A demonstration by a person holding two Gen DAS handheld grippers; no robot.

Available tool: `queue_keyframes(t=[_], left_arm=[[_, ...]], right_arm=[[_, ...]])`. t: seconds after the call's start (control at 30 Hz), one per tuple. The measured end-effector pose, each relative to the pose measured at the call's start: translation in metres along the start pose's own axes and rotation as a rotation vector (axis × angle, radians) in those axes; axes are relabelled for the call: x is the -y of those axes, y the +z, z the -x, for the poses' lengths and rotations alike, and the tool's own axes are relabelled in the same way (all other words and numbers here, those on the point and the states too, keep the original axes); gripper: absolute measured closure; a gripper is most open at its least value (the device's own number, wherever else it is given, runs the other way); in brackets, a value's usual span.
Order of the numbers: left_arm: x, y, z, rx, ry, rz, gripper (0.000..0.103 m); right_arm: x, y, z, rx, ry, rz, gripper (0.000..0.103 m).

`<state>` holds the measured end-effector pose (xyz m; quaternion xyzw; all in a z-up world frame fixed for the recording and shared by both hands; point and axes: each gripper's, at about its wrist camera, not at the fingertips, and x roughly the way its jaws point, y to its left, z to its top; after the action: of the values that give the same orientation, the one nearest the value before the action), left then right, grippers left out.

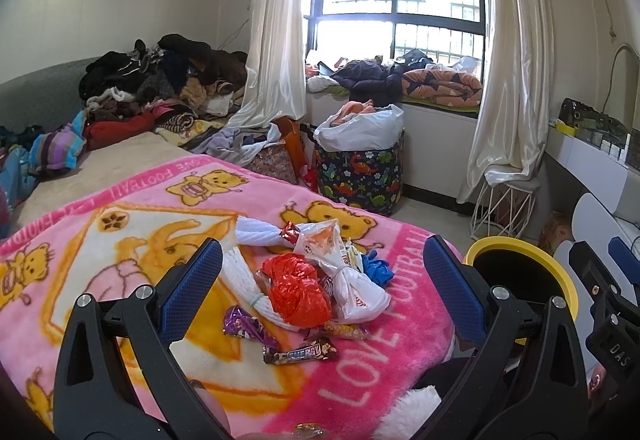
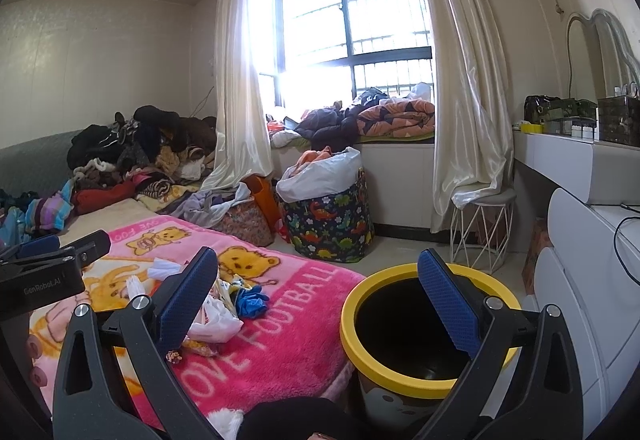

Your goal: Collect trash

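In the left wrist view the left claw (image 1: 320, 288) is spread wide and empty, framing the heap of litter at frame centre on the pink fleece teddy-bear blanket (image 1: 132, 215): a crumpled red plastic bag (image 1: 298, 290), a knotted white plastic bag (image 1: 344, 272), a brown "ENERGY" candy wrapper (image 1: 300, 352) lying crosswise lowest. The right claw (image 2: 318, 304), also wide and empty, brackets the yellow-rimmed black bin (image 2: 400, 368) at lower right. Judging so, the left one sits nearer the heap, dead ahead

Bed (image 1: 100, 167), pink blanket (image 1: 380, 340), trash pile (image 1: 312, 280)
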<state>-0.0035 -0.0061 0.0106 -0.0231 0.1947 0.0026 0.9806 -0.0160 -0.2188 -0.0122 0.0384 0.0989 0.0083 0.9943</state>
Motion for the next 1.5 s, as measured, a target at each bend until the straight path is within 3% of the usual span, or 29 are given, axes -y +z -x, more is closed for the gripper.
queue_keyframes(t=[0.83, 1.0, 1.5], left_arm=[[0.002, 0.0, -0.002, -0.013, -0.021, 0.012, 0.011], [-0.021, -0.004, -0.011, -0.022, -0.005, 0.04, 0.011], [-0.096, 0.011, -0.02, 0.01, 0.101, 0.111, 0.011]], right_arm=[[0.003, -0.003, -0.004, -0.018, 0.002, -0.006, 0.006], [-0.004, -0.006, -0.012, -0.036, 0.047, 0.013, 0.006], [-0.074, -0.003, -0.053, -0.119, 0.222, 0.099, 0.006]])
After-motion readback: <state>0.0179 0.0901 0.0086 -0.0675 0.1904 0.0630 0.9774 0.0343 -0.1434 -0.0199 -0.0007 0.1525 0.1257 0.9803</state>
